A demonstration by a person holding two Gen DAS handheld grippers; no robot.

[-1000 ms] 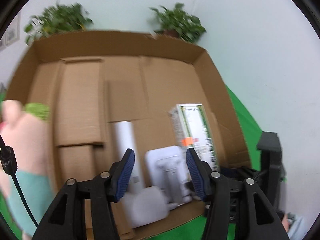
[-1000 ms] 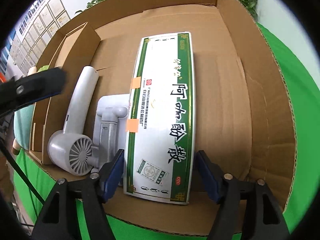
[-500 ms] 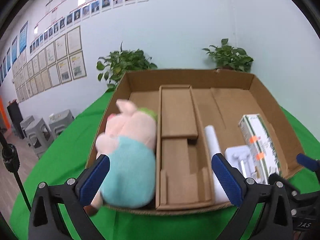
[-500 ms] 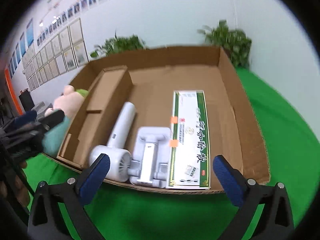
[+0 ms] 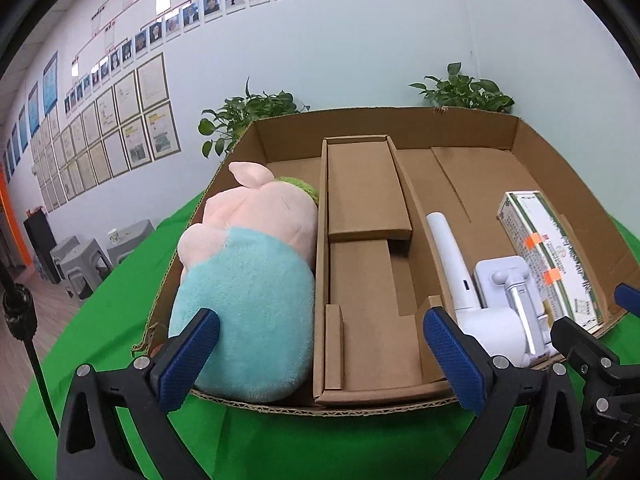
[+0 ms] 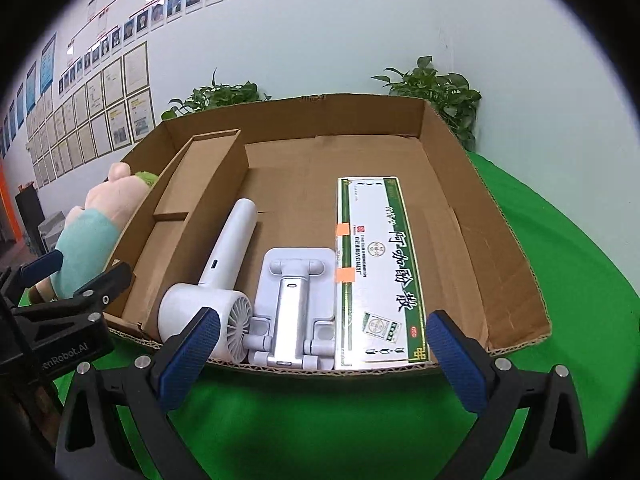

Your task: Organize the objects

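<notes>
Medicine box (image 6: 378, 272) marked OTC, Chinese lettering

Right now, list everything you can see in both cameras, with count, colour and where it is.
cardboard tray: one, brown, on the green cloth
divider insert: one, brown, middle of the tray
plush pig: one, pink and teal, left compartment
handheld fan: one, white, right compartment, leftmost
phone stand: one, white, between fan and box
medicine box: one, white and green, right of the stand
green cloth: one, under the tray
potted plants: two, green, behind the tray
left gripper: fingers open, empty
right gripper: fingers open, empty
</notes>
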